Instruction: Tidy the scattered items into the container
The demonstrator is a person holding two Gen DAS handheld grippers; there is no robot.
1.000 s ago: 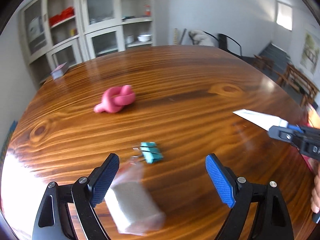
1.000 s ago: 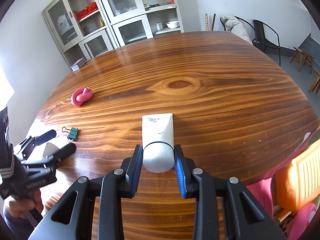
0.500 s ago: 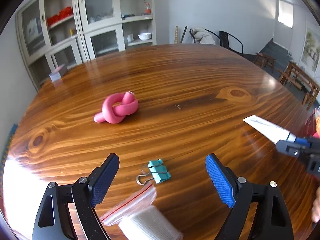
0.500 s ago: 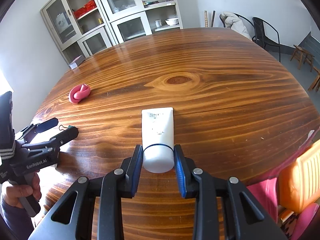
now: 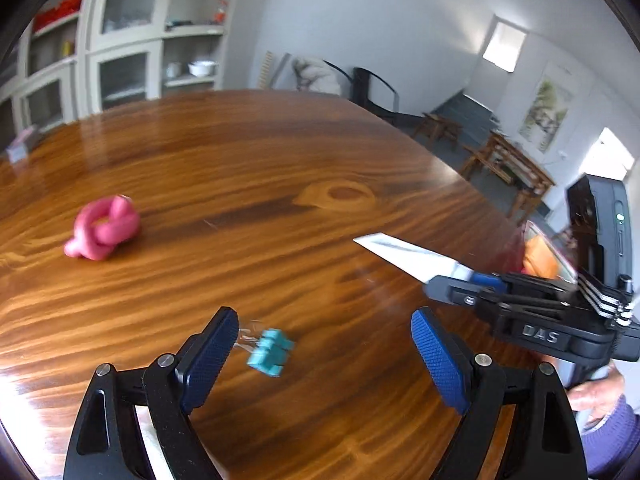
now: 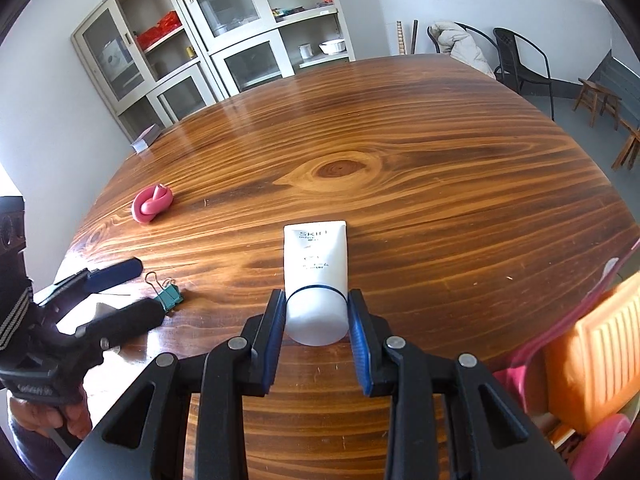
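— From my screen it looks like a plain meeting or common room, not a kitchen. I see a big oval wooden table [image 6: 400,152] filling most of the room.

— What else shows it?

— At the far left stands a grey cabinet [image 6: 208,40] with glass doors; on its shelves are a white bowl [image 6: 332,46], a cup and some red things. At the far right I see black metal chairs [image 6: 520,60], one with a light coat on it, and small wooden stools [image 6: 596,100]. The walls are white and bare, the floor is grey.
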